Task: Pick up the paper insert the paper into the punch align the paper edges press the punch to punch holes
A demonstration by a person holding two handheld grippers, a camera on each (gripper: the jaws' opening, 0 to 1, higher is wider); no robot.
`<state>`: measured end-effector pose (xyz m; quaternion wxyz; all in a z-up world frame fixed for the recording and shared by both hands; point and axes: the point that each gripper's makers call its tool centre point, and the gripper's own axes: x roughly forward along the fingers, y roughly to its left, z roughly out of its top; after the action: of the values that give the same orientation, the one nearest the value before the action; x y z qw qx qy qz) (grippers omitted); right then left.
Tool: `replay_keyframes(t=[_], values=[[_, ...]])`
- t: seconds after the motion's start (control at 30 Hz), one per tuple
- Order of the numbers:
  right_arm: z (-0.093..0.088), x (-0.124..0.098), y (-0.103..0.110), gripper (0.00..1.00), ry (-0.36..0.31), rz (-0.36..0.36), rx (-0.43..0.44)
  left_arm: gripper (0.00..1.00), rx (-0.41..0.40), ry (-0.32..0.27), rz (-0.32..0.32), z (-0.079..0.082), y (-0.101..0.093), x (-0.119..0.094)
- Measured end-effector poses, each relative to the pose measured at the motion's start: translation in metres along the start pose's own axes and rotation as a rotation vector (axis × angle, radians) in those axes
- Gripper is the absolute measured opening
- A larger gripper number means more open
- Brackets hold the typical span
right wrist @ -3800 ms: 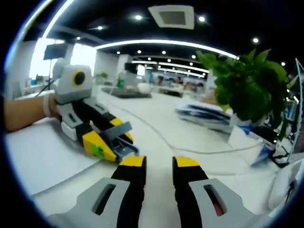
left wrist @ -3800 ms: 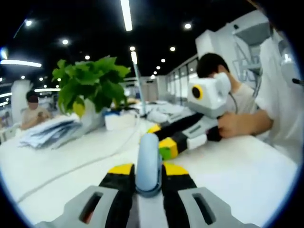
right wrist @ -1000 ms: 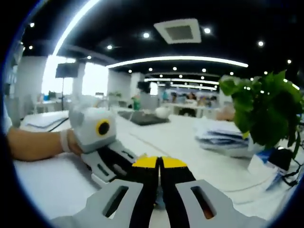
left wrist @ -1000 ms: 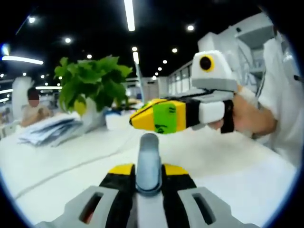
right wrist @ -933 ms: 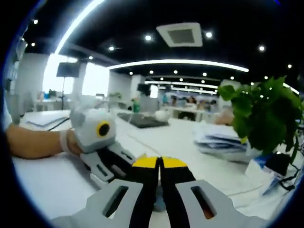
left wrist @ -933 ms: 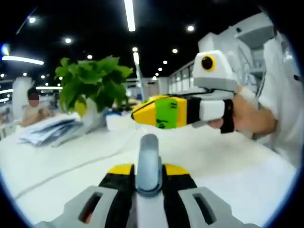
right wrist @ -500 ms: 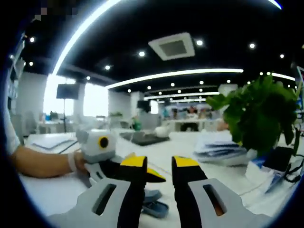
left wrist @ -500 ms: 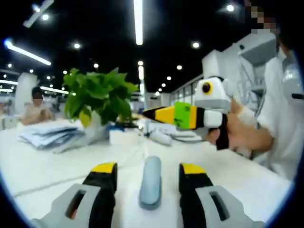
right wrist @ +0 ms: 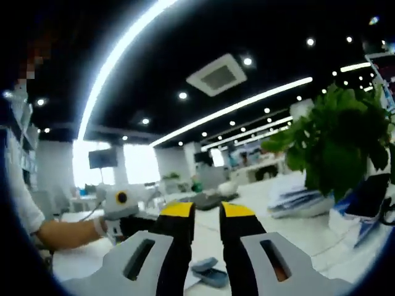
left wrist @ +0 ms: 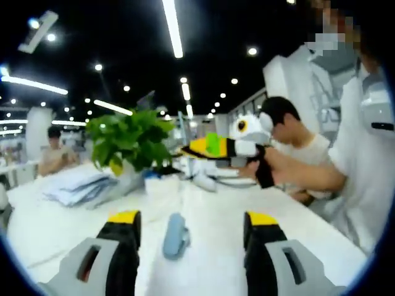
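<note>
The blue-grey punch (left wrist: 176,234) lies on the white table (left wrist: 210,259), ahead of and between the wide-open jaws of my left gripper (left wrist: 192,219), which touch nothing. In the right gripper view the punch (right wrist: 210,272) sits low, below my right gripper (right wrist: 207,211), whose jaws stand a little apart with nothing in them. A hand holds the right gripper (left wrist: 187,150) up in the air beyond the punch. The left gripper's body (right wrist: 131,223) shows at the left, its tips hidden behind my right jaw. I cannot tell a paper sheet from the white tabletop.
A green potted plant (left wrist: 131,139) stands at the back of the table (right wrist: 308,237), with a stack of papers (left wrist: 77,185) beside it. A white box (left wrist: 162,183) sits under the plant. Two people sit at the far ends; a person's arm (left wrist: 308,176) reaches in.
My left gripper has opened, let go of the punch and drawn back. My right gripper, shut a second ago, has opened slightly and risen, so its view tilts up.
</note>
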<state>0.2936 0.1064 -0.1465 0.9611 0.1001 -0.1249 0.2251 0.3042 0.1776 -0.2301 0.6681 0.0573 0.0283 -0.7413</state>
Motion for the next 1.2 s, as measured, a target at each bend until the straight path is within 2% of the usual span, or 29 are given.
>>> replay_keyframes(t=[0.03,0.07,0.13,0.2,0.27,0.33,0.37,0.4,0.47,0.53,0.6,0.63,0.67,0.73,0.83,0.93,1.0,1.07,1.1,1.2], values=[[0.006,-0.005,0.0,0.2,-0.052,-0.007,0.051,0.67,-0.018,0.012,0.012,-0.009,-0.007,-0.012],[0.004,-0.006,0.001,0.2,-0.054,0.005,0.088,0.67,-0.027,0.021,0.019,-0.017,-0.012,-0.021],[-0.012,-0.001,0.009,0.19,-0.017,0.099,0.19,0.67,-0.054,0.052,0.049,-0.036,-0.018,-0.04],[-0.026,0.004,0.006,0.16,0.024,0.114,0.218,0.67,-0.065,0.069,0.068,-0.047,-0.02,-0.049],[-0.05,0.004,0.0,0.16,0.118,0.107,0.169,0.67,-0.08,0.074,0.078,-0.056,-0.023,-0.056],[-0.064,0.001,-0.003,0.24,0.164,0.129,0.092,0.67,-0.085,0.085,0.085,-0.062,-0.023,-0.058],[-0.067,-0.001,-0.002,0.27,0.178,0.129,0.069,0.67,-0.08,0.102,0.091,-0.065,-0.022,-0.058],[-0.071,-0.003,-0.003,0.3,0.196,0.146,0.034,0.67,-0.074,0.104,0.091,-0.065,-0.022,-0.058],[-0.075,-0.006,-0.005,0.34,0.212,0.153,0.027,0.67,-0.08,0.094,0.085,-0.064,-0.022,-0.057],[-0.082,-0.01,-0.013,0.38,0.243,0.162,-0.036,0.67,-0.077,0.101,0.078,-0.067,-0.019,-0.058],[-0.089,-0.012,-0.015,0.39,0.278,0.173,-0.019,0.66,-0.075,0.108,0.069,-0.068,-0.021,-0.058],[-0.096,-0.013,-0.016,0.43,0.308,0.182,0.004,0.66,-0.074,0.114,0.062,-0.069,-0.022,-0.057],[-0.103,-0.013,-0.016,0.46,0.339,0.195,-0.014,0.66,-0.076,0.118,0.064,-0.07,-0.021,-0.057],[-0.117,-0.014,-0.013,0.43,0.399,0.23,-0.06,0.66,-0.079,0.127,0.068,-0.072,-0.019,-0.058],[-0.127,-0.012,-0.005,0.43,0.427,0.282,-0.084,0.66,-0.083,0.15,0.062,-0.077,-0.021,-0.058],[-0.136,-0.007,-0.011,0.44,0.463,0.306,-0.146,0.65,-0.083,0.164,0.045,-0.08,-0.024,-0.058],[-0.145,-0.003,-0.018,0.43,0.499,0.313,-0.148,0.63,-0.087,0.164,0.051,-0.079,-0.03,-0.055],[-0.148,0.0,-0.022,0.42,0.506,0.325,-0.153,0.63,-0.086,0.164,0.053,-0.079,-0.031,-0.055],[-0.15,0.0,-0.021,0.4,0.518,0.35,-0.148,0.63,-0.085,0.164,0.054,-0.079,-0.031,-0.055],[-0.154,0.001,-0.023,0.33,0.533,0.364,-0.147,0.62,-0.085,0.163,0.054,-0.079,-0.032,-0.055]])
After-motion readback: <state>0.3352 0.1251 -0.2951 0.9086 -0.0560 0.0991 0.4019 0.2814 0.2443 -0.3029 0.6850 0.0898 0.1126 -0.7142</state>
